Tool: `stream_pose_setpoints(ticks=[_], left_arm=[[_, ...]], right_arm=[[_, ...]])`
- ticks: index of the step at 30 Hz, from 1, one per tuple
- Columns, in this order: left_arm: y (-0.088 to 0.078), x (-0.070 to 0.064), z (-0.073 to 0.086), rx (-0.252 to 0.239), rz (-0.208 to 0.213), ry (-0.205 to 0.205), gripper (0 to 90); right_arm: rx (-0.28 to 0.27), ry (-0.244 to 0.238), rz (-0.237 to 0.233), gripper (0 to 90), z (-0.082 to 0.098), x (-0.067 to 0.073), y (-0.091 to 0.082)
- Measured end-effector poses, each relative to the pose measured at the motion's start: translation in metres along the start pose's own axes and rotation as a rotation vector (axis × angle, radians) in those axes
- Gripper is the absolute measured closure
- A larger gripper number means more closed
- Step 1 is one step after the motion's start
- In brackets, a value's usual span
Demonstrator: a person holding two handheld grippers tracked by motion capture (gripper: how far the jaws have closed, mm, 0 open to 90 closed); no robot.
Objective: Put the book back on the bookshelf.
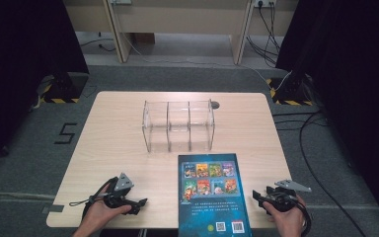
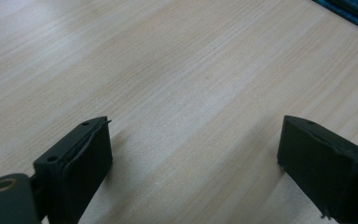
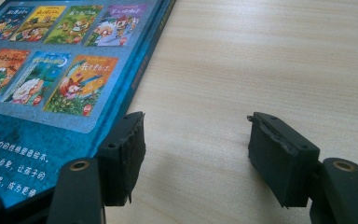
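Blue picture book [image 1: 212,195] flat, back cover up, at near edge of surface [image 1: 118,148], between both hands, clear three-slot rack [image 1: 177,126] just beyond it, likely its destination. Right gripper [image 3: 196,154] just beside book's right edge, fingers [image 3: 121,158] spread, empty, probably lining up to grab. Left gripper [image 2: 193,163] near, over bare wood, fingers apart, empty.
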State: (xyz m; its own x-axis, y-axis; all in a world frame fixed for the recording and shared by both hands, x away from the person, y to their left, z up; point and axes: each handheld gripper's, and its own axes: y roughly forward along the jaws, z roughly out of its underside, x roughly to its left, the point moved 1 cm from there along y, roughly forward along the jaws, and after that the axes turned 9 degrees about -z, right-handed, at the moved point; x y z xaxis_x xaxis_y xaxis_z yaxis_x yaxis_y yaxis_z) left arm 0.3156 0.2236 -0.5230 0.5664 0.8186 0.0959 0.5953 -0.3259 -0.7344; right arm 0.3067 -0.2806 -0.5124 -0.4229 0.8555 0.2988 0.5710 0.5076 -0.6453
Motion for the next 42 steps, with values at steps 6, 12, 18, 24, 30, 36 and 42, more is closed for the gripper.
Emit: stream_pose_setpoints(ticks=[6,12,18,24,30,36,42], left_arm=[[0.0,0.0,0.0,-0.001,0.0,-0.001,8.9],[0.0,0.0,0.0,0.001,-0.001,-0.001,8.9],[0.0,-0.001,0.0,0.006,-0.003,-0.004,8.9],[-0.001,-0.001,0.0,0.008,-0.002,-0.004,8.9],[-0.001,-0.001,0.0,0.01,-0.001,-0.004,8.9],[-0.001,-0.005,-0.001,0.017,0.012,0.011,9.3],[-0.002,-0.013,-0.003,0.021,0.024,0.024,9.6]], right_arm=[[0.001,0.005,0.006,36.2,0.001,-0.001,-0.001],[0.002,0.003,-0.003,36.3,0.001,0.0,0.001],[-0.001,0.013,-0.012,36.4,0.001,0.001,0.002],[-0.002,0.017,-0.016,36.4,0.0,0.001,0.002],[-0.007,0.027,-0.047,36.6,0.0,0.005,0.006],[-0.004,0.027,-0.082,36.6,-0.002,0.011,0.011],[0.008,0.016,-0.11,36.5,-0.005,0.021,0.019]])
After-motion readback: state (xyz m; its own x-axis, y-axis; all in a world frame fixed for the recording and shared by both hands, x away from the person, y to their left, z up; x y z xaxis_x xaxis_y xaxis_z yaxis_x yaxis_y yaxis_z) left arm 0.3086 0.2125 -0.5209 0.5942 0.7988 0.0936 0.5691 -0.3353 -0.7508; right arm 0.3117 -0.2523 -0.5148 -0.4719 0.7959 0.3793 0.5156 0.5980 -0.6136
